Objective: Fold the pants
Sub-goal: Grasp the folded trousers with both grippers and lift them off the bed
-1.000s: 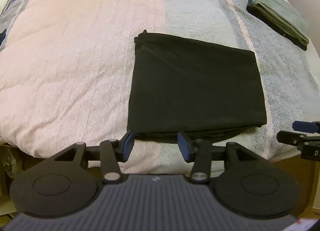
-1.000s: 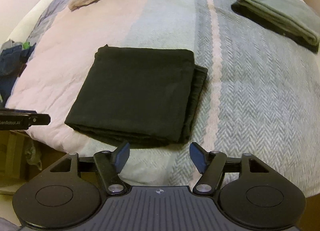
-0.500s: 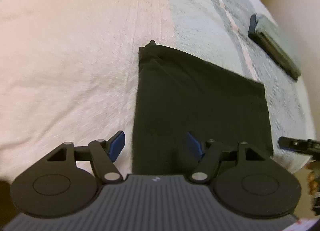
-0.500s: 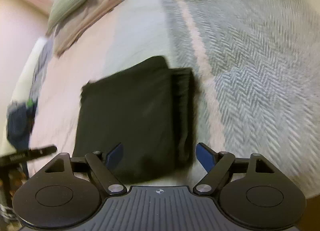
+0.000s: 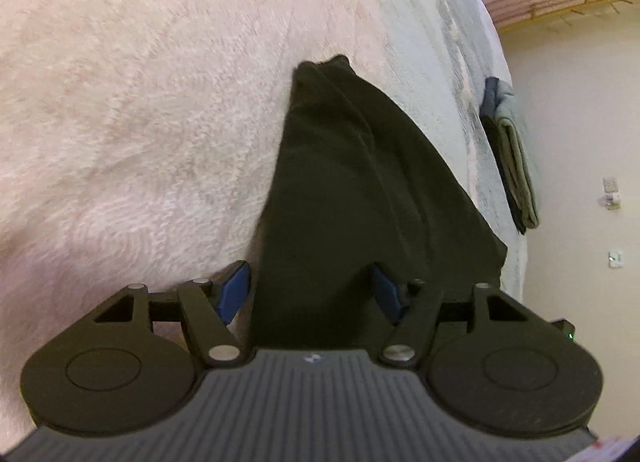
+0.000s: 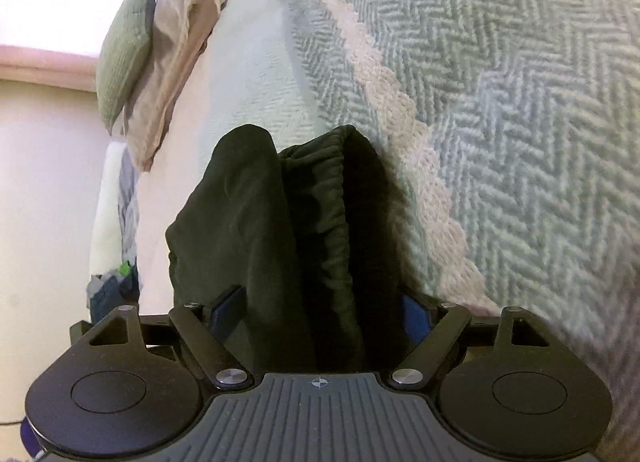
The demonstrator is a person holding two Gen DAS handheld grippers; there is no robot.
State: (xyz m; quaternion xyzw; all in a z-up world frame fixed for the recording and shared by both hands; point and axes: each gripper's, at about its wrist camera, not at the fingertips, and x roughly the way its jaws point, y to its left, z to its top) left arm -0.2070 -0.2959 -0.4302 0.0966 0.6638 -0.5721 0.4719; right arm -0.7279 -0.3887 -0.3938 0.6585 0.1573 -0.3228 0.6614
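Straddling the folded black pants from both ends, with jaws spread wide and nothing clamped: left gripper at one end, one blue pad on the pink blanket just beside the cloth, the other pad over the dark fabric; right gripper at the opposite end, blue pads either side of the stacked layers, contact with the cloth impossible to judge. Lying flat on the bed, at the line where pink blanket meets pale green herringbone bedspread.

No containers anywhere in sight.

Seen from the left wrist only: the smooth top face of the fold running to a small peak at its far corner, a second folded stack of grey-green and dark cloth well apart at the bed's edge, a cream wall with small fixtures too blurred to name.

Seen from the right wrist only: the ribbed, gathered waistband between plain layers, a scalloped pale stripe across the bedspread, a green pillow and crumpled beige fabric at the far end, a heap of mixed clothing off the bed's side.
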